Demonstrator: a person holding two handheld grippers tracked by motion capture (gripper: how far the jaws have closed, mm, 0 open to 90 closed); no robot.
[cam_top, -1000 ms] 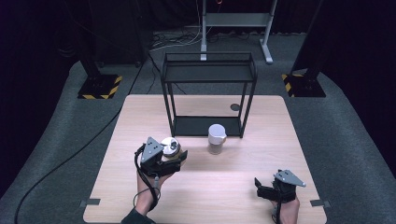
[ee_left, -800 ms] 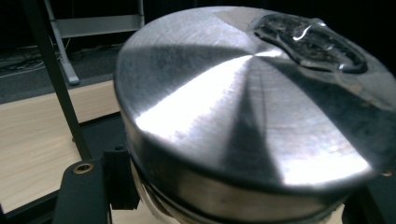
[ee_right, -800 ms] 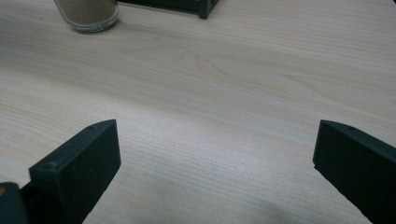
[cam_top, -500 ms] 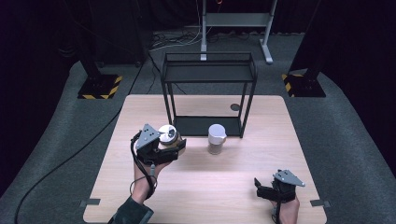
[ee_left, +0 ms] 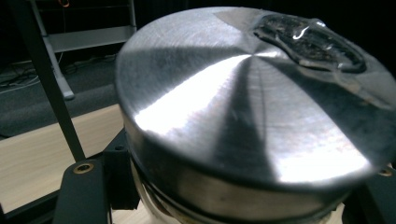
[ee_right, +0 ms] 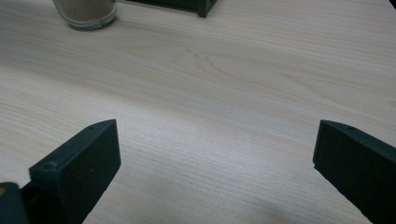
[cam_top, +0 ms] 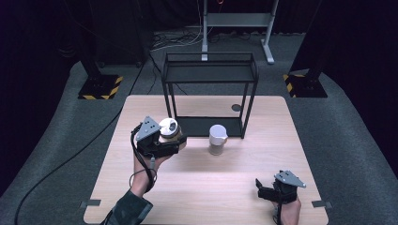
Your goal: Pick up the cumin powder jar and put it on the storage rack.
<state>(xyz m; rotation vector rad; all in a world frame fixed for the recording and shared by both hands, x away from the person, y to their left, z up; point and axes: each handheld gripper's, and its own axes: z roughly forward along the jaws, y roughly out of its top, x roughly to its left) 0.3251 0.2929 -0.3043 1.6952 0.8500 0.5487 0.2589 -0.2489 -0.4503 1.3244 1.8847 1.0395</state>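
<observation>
Brushed steel catches the light on the lid of the jar (cam_top: 169, 128) that the left gripper (cam_top: 158, 140) holds clear of the bench (cam_top: 206, 187), its fingers (ee_left: 91, 186) clamped on the jar's sides just under the lid. In the left gripper view the lid (ee_left: 252, 102) sits close to the lens, a dark glossy patch near its far edge. The jar hangs just in front of the black wire shelf (cam_top: 210, 75) that stands at the back of the bench, near that shelf's front-left leg. A second jar (cam_top: 217, 139), white-topped with pale contents, stands on the bench just in front of the shelf, between its front legs and nearer the right one. The right gripper (cam_top: 270, 190) rests low over the bench well in front of the shelf and to its right, near the bench's front edge; its fingers (ee_right: 77, 163) stand wide apart with bare wood between them, the second jar's glass base (ee_right: 86, 11) showing farther off.
</observation>
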